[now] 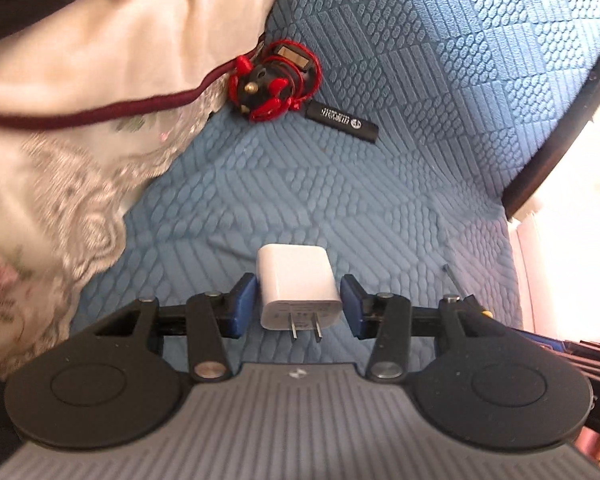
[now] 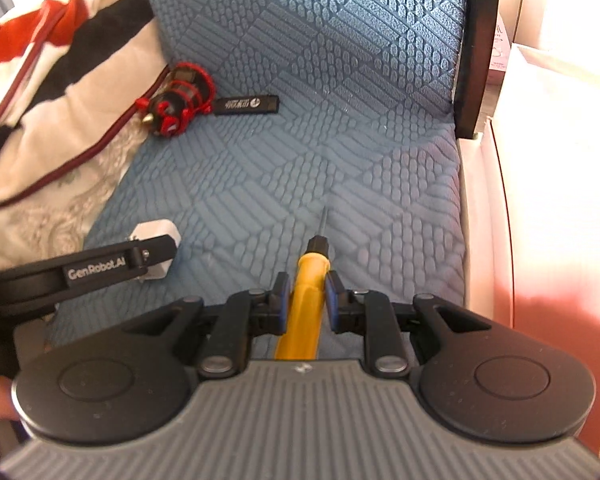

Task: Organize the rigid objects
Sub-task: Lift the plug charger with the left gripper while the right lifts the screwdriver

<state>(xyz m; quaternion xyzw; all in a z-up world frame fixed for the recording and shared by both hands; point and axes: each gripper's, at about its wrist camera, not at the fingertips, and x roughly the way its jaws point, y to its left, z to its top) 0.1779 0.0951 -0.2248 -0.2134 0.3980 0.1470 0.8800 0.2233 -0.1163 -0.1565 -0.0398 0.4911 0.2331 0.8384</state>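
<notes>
Left gripper [image 1: 298,306]: blue pads clamped on either side of a white USB wall charger [image 1: 298,284], prongs facing the camera, held above the seat.
Right gripper [image 2: 306,300]: fingers closed on the yellow handle of a screwdriver [image 2: 306,304], its thin shaft pointing away over the cushion.
Setting: a blue textured seat cushion [image 1: 380,184] with a dark wooden frame [image 2: 474,48] at its edge.
Far side: a black-and-red camera mount [image 1: 274,82] lies touching a white lace-trimmed pillow [image 1: 100,80].
Beside it: a black USB stick [image 1: 342,120] with white lettering, flat on the cushion just beside the mount.
</notes>
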